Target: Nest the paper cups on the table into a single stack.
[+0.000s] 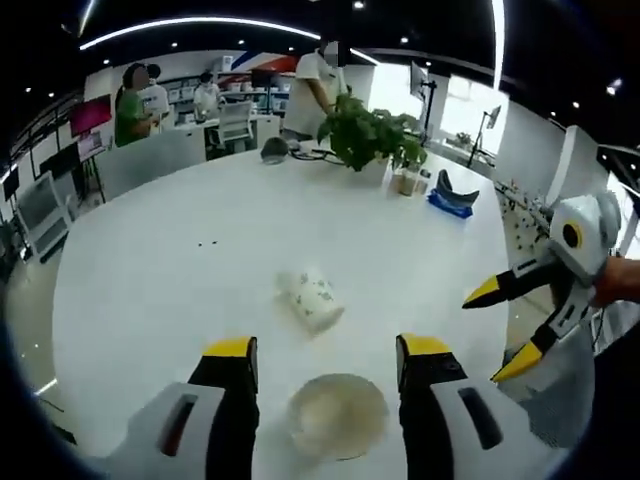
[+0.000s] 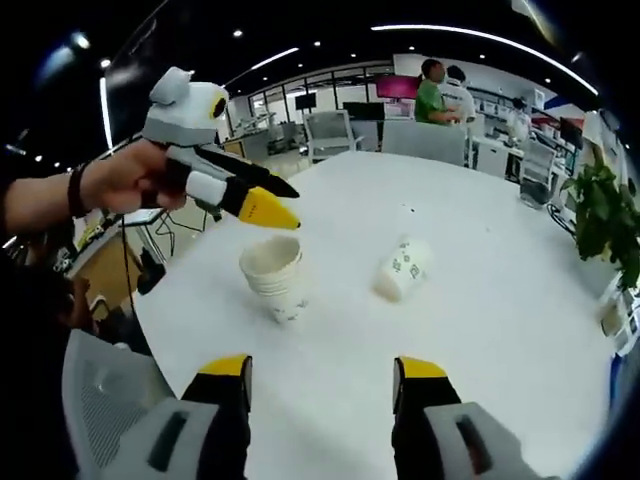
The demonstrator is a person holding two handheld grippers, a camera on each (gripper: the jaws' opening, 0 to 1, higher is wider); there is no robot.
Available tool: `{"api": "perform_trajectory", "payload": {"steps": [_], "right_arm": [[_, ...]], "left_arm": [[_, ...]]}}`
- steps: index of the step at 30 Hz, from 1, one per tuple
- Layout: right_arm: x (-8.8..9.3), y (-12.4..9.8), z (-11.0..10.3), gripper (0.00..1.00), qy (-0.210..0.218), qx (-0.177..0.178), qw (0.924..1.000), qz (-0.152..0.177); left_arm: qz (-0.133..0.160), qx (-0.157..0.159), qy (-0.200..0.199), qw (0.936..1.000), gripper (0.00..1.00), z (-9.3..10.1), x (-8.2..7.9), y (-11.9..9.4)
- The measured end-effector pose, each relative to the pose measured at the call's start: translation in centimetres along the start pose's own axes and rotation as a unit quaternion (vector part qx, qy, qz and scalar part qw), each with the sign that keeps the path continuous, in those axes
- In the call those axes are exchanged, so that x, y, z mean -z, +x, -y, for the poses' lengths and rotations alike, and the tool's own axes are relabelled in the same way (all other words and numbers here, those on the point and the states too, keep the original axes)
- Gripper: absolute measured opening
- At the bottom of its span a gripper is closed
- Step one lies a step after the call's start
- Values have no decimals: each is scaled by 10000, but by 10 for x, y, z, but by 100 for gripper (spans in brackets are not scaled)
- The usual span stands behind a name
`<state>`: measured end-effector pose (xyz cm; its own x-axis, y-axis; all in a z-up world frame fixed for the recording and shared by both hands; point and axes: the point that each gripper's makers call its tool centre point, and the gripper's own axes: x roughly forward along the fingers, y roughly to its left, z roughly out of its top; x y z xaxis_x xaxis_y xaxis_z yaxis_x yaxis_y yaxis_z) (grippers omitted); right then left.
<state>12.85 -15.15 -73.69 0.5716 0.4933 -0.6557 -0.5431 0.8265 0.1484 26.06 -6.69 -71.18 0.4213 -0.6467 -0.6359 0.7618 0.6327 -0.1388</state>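
The left tongs (image 1: 327,352) stand spread wide with nothing between the yellow-tipped jaws, hovering directly above the stack of paper cups (image 1: 337,414), whose open mouth faces up between them; the jaws touch no cup. In the right gripper view these same left tongs (image 2: 265,197) come in from the left, held by a person's hand (image 2: 125,178), with the jaws only slightly parted and pointing out over the stack of paper cups (image 2: 274,277) from above and to one side, clear of its rim. The right tongs (image 2: 324,365) are likewise released and empty, jaws well apart, hanging above bare white table (image 2: 480,330) short of the stack; in the left gripper view the right tongs (image 1: 505,328) enter from the right edge, jaws open, gripping nothing. The stack stands upright near the table's edge, several cups nested one in another, and the topmost looks empty inside. A single paper cup (image 1: 315,299) with a small green print lies on its side farther in on the table, apart from the stack; what its inside holds cannot be told. Beyond it, at the far side of the table, stands a potted plant (image 1: 368,135), with a blue object (image 1: 450,198) close beside it, and people stand at desks in the background.
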Motion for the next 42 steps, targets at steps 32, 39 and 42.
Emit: {"api": "perform_trajectory", "payload": {"steps": [32,39,42], "right_arm": [[10,10,16,56,175,-19,9998,44],[17,15,15,56,344,-75,9994,40],[20,16,16,55,401,-88,9992,11]], "left_arm": [[-1830,-301,-1130,9761,57,17,6,131],[-2040,-486,-1228,9700,58,11,13,146],[-2196,-707,-975,9681,46,0,19,149]]}}
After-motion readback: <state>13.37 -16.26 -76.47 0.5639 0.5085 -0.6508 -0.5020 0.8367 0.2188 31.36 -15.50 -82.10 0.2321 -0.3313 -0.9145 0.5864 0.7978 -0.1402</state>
